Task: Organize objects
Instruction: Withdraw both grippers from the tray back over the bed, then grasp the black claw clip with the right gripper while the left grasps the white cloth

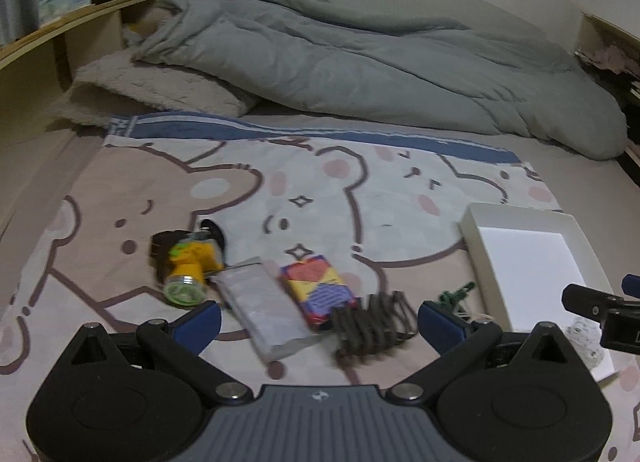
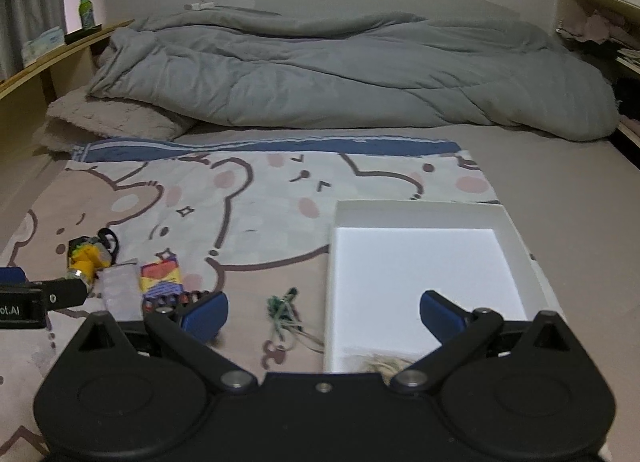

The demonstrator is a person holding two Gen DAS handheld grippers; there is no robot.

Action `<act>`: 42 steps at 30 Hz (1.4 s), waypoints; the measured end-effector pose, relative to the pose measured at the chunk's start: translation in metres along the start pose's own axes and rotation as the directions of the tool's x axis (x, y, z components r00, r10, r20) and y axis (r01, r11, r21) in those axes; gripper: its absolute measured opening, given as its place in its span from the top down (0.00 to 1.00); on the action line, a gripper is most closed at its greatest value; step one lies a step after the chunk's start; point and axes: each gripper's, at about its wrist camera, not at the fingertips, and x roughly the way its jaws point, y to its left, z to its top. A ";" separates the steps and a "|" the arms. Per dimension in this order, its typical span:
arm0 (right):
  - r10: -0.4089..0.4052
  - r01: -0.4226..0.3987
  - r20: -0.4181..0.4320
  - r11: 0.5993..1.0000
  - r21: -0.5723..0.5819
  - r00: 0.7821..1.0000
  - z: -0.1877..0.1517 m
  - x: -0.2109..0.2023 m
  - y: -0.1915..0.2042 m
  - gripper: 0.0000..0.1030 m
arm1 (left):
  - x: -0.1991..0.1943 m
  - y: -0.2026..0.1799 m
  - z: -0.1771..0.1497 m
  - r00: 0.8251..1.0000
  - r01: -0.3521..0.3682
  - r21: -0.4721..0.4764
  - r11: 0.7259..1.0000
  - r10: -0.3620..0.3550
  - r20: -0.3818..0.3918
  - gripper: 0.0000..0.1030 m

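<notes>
Left gripper and right gripper: jaws spread wide, nothing held. Shallow white cardboard box sits right, a pale string bundle at its near edge. Left on the bear-print cloth: yellow plastic flashlight, grey foil packet, colourful small carton (blurred), dark coiled clip.

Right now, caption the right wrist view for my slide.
Open right gripper hovering over white box, green trinket beside it on bear-print cloth.

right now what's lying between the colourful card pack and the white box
A small green toy figure with pale strings, on the cartoon sheet; clearest in the right wrist view.
</notes>
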 end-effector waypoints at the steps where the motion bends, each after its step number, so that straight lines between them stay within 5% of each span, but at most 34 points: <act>1: 0.006 -0.006 0.002 1.000 -0.004 1.000 0.001 0.000 0.004 0.00 | -0.001 0.005 0.000 1.000 -0.007 -0.003 1.000 0.007 0.003 0.00; 19: 0.097 -0.097 0.006 0.994 -0.056 0.995 0.008 0.012 0.059 0.00 | -0.015 0.066 -0.003 0.997 -0.060 -0.036 0.998 0.062 0.038 0.00; 28: 0.139 -0.140 -0.019 0.987 -0.078 0.990 0.010 0.053 0.082 0.01 | 0.010 0.093 -0.013 0.995 -0.092 -0.042 0.995 0.091 -0.042 0.00; 33: 0.171 -0.174 -0.045 0.983 -0.066 0.984 0.014 0.082 0.095 0.13 | 0.028 0.108 -0.020 0.990 -0.108 -0.029 0.994 0.105 -0.093 0.00; 38: 0.172 -0.175 -0.098 0.984 -0.024 0.980 0.018 0.115 0.105 0.42 | 0.048 0.123 -0.029 0.982 -0.124 -0.004 0.992 0.122 -0.147 0.00; 42: 0.166 -0.164 -0.140 0.986 0.024 0.976 0.019 0.141 0.110 0.52 | 0.060 0.133 -0.034 0.976 -0.123 0.010 0.992 0.123 -0.178 0.00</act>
